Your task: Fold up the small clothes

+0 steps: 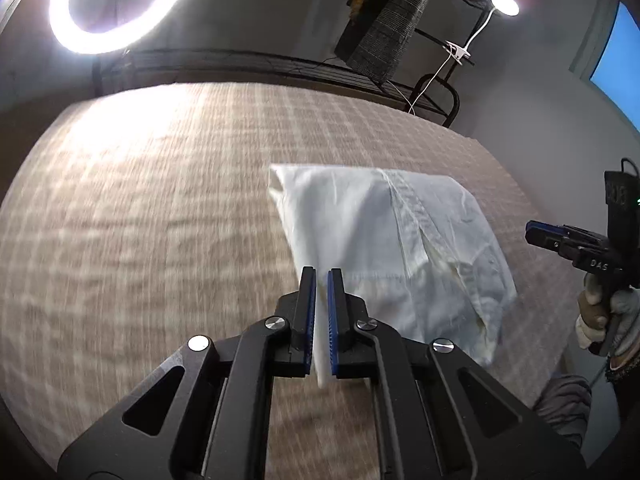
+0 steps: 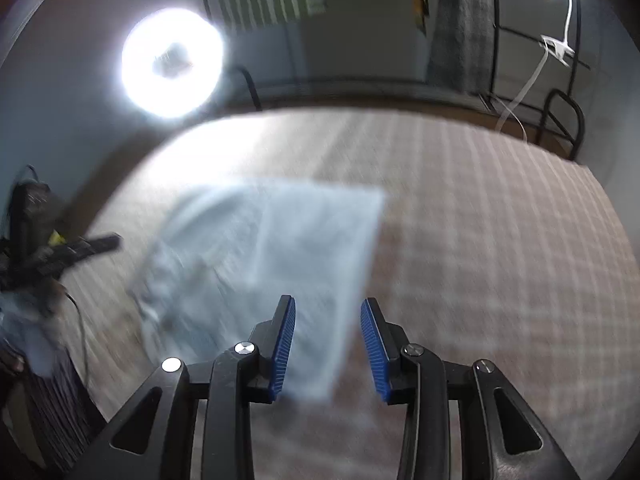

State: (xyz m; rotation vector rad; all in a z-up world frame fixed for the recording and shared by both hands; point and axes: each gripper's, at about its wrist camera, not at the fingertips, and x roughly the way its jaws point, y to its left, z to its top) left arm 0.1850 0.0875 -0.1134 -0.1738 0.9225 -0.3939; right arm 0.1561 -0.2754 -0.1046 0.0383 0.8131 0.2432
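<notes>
A small white buttoned shirt (image 1: pixel 392 248) lies partly folded on the checked brown tablecloth (image 1: pixel 160 220). My left gripper (image 1: pixel 322 276) is shut on the shirt's near edge, with white cloth pinched between the blue pads. The right gripper (image 1: pixel 534 236) shows at the right edge of the left wrist view, held by a gloved hand. In the blurred right wrist view the shirt (image 2: pixel 280 240) lies ahead and to the left. My right gripper (image 2: pixel 328 308) is open, its jaws apart over the shirt's near right corner. The left gripper (image 2: pixel 108 242) shows at the left.
A ring light (image 1: pixel 116 4) stands behind the table at the far left. A black metal rack (image 1: pixel 432 88) with hanging dark cloth and a small clip lamp (image 1: pixel 504 4) stands behind the far edge. The table's right edge (image 1: pixel 560 208) is close to the shirt.
</notes>
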